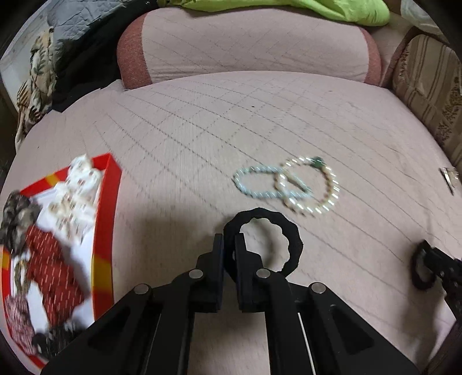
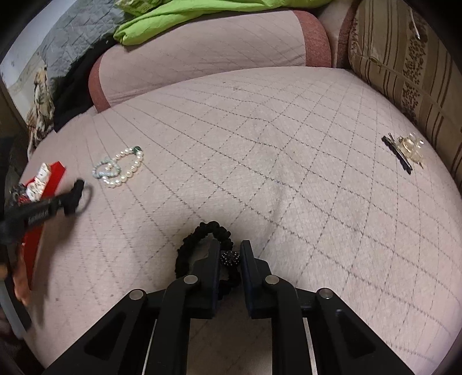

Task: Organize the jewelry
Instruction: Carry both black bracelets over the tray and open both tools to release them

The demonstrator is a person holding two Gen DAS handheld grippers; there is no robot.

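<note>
Writing: none can be read; white marks are seen on the side of the left gripper in the right wrist view, too blurred to make out.
Left gripper (image 1: 229,245): fingers are clenched on a black hair tie (image 1: 291,230). The tie is held by its left edge; its ring opens out ahead and to the right of the fingertips, above the pink quilted bedcover (image 1: 184,138).
Right gripper (image 2: 230,251): fingers are closed on a black ruffled hair tie (image 2: 199,230). A dark beaded ball (image 2: 230,257) on it is pinched between the fingers; the loop extends forward and to the left.
Bracelets: a pale blue bead bracelet (image 1: 254,181) and a pearl bracelet (image 1: 323,187) lie on the bedcover, overlapping. The blue one's long axis runs left to right. A green bead (image 1: 317,162) sits at the far edge of the pearl one.
Box: a red and yellow box (image 1: 105,207) lies open at the left, just beside the left gripper; blurred pieces are seen inside.
Hair clip: a clear-topped hair clip (image 2: 404,150) lies well apart at the right, its dark bar running diagonally.
Surroundings: a pink pillow (image 1: 245,49), a green cloth (image 1: 288,8), and a striped cushion (image 2: 404,57).
</note>
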